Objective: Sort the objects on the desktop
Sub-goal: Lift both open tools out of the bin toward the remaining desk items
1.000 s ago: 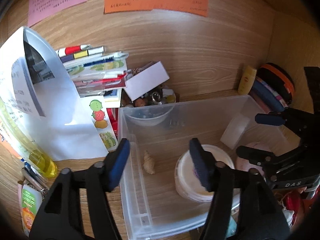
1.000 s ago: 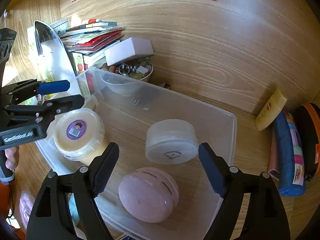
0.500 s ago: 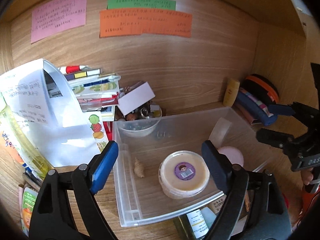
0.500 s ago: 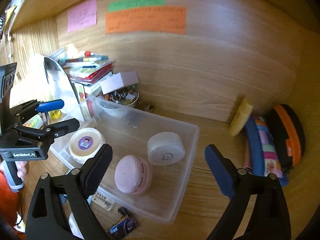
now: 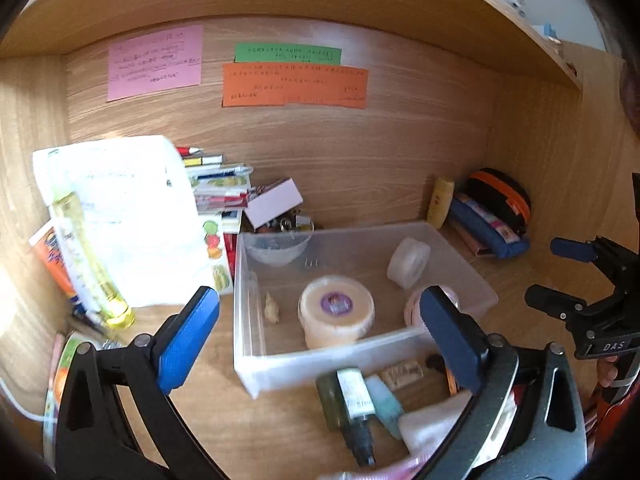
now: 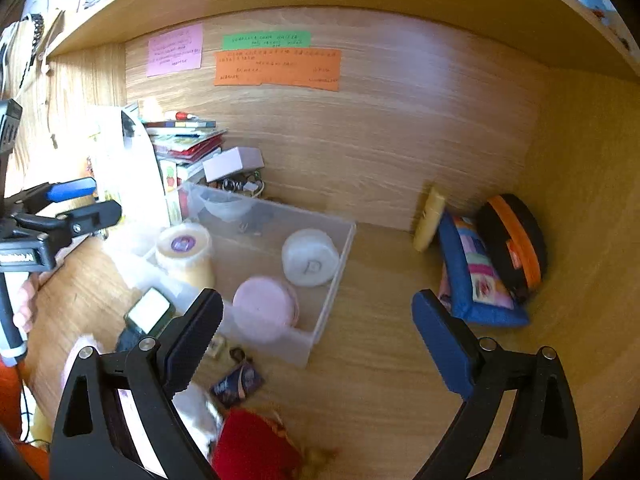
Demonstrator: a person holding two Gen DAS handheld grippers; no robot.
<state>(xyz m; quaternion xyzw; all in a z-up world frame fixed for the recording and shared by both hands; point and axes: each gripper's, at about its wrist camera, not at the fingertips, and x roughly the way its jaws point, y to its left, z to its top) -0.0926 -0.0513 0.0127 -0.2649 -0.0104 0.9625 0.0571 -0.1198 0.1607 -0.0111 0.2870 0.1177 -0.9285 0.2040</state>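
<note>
Bin point(image 5: 472, 276) sits mid-desk and holds three round boxes. Both the left gripper point(image 5: 320, 340) and right gripper point(image 6: 320, 336) gape wide and empty, the left jaws just opening. Next step, I judge: pick a loose bottle point(image 5: 352, 404) in front of the bin.

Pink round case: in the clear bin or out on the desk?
In. The pink round case lies inside the clear bin, at its near corner beside the white round case.

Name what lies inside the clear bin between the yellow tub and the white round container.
Nothing: in the left wrist view, bare bin floor separates the yellow tub from the white round container.
</note>
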